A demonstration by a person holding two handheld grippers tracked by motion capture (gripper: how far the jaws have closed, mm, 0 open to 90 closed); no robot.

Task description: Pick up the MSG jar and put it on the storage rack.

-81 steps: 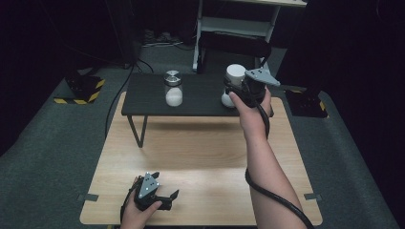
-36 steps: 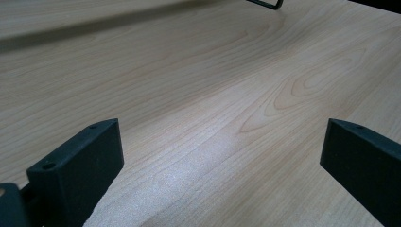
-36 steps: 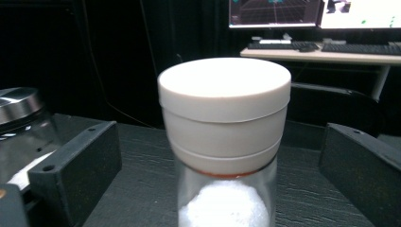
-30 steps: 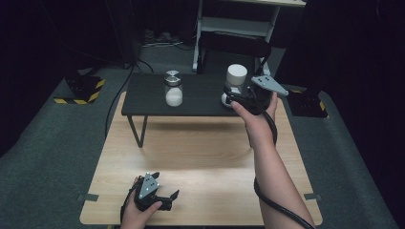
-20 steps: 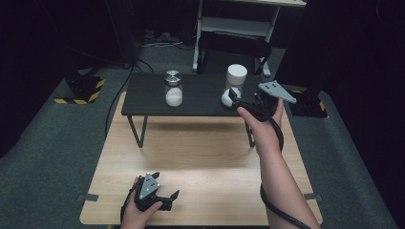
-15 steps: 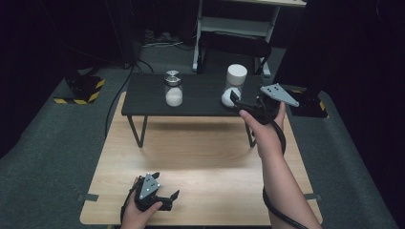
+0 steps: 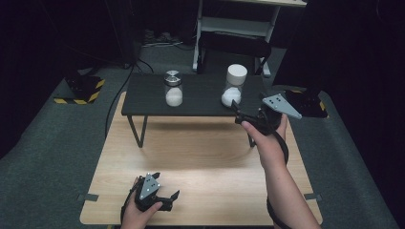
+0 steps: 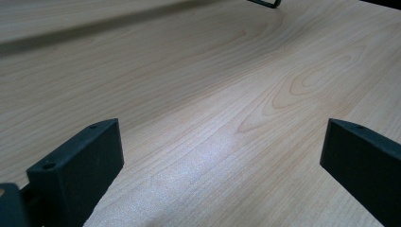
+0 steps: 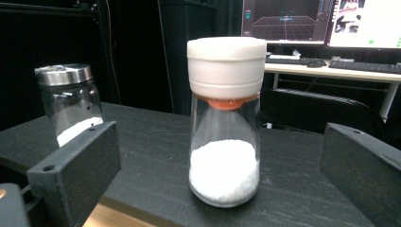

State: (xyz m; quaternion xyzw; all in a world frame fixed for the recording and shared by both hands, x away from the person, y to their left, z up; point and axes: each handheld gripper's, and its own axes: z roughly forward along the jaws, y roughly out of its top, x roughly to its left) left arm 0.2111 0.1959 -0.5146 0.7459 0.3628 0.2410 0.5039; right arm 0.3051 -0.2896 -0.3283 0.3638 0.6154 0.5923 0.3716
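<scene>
A wooden table [image 7: 200, 157] carries a small black table [image 7: 196, 98]. On it stand two jars, well apart: a white-capped jar [image 9: 224, 123] and a steel-lidded jar [image 7: 173, 88]. The right gripper [image 7: 248, 116] faces the white-capped jar, jaws spread, apart from it. The left gripper [image 7: 165, 199] rests spread on the wood.

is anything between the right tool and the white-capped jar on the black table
Nothing visible stands between them. In the right gripper view the white-capped jar stands centred between the open jaws with bare black table in front of it. The steel-lidded jar stands apart, off to the side. The right tool sits just short of the jar.
</scene>
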